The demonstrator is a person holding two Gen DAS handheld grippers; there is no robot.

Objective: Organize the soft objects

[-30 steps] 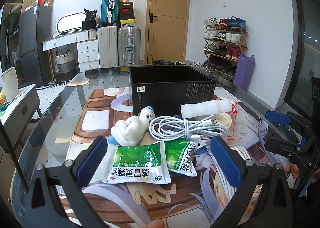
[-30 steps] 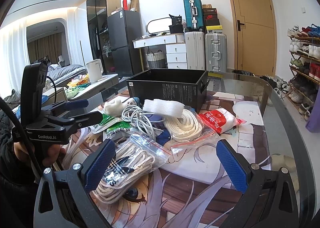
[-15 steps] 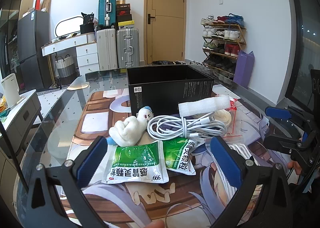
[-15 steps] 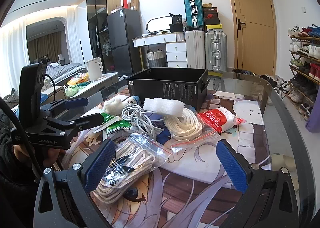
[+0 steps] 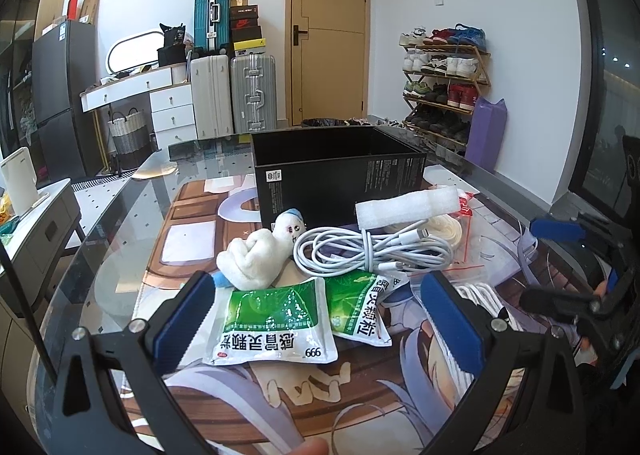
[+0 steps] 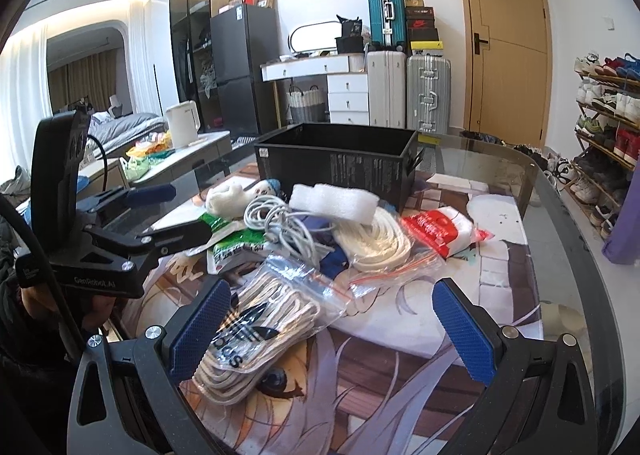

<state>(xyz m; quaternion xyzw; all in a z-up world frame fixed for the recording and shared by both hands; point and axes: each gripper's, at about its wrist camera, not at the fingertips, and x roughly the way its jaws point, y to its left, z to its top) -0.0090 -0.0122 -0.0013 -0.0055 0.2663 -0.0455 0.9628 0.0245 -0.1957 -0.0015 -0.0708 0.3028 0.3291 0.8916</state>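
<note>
both grippers, left gripper (image 5: pixel 316 323) and right gripper (image 6: pixel 332 323), remain apart and empty; left has edged nearer the green sachets (image 5: pixel 276 323); black box (image 5: pixel 336 175) awaits filling.

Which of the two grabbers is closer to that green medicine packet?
The left. The left gripper is open with the green packet lying right between its fingers. The right gripper, also open, sits off to the packet's right, over the bagged white laces.

The second green packet (image 5: pixel 356 307) hides partly under the first green packet (image 5: pixel 272 329). Its small words are too blurry to read.
</note>
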